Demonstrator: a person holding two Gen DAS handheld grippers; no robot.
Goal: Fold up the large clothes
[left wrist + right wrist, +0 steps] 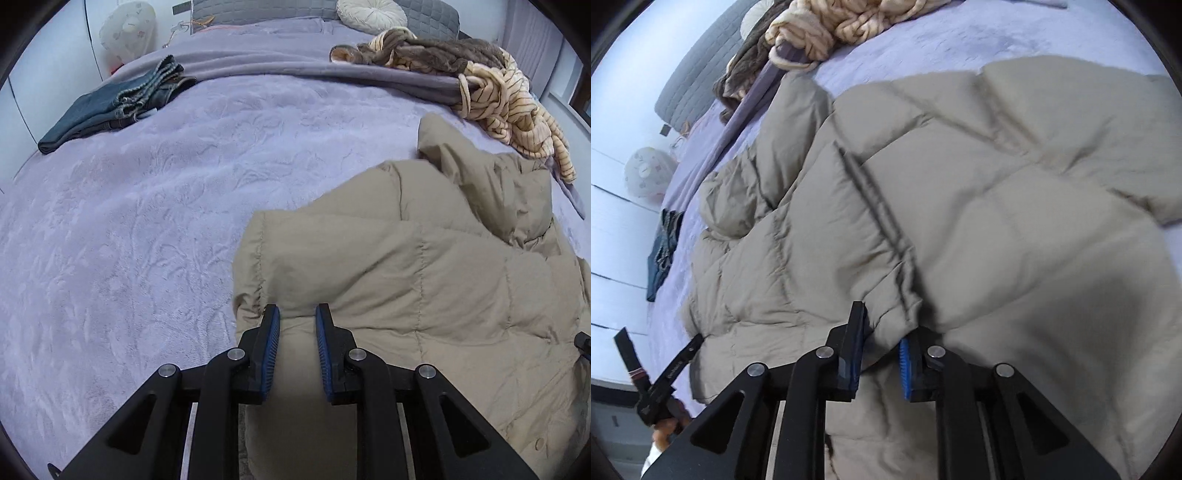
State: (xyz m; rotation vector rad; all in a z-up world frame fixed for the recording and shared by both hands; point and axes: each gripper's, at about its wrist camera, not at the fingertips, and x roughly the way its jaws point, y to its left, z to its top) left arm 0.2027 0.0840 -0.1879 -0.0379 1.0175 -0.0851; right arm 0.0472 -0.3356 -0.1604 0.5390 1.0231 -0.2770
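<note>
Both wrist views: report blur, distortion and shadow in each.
Left wrist view: sharp, fisheye bends the lilac bed cover; puffer jacket evenly lit. Right wrist view: tilted, the puffer jacket motion-smeared along its seams, a dark shadow beside the right gripper.

A bed covered in lilac plush is backed by a grey quilted headboard, with white walls seen beside it.

Home bedroom: lavender-covered bed, quilted headboard, round cushion.
</note>
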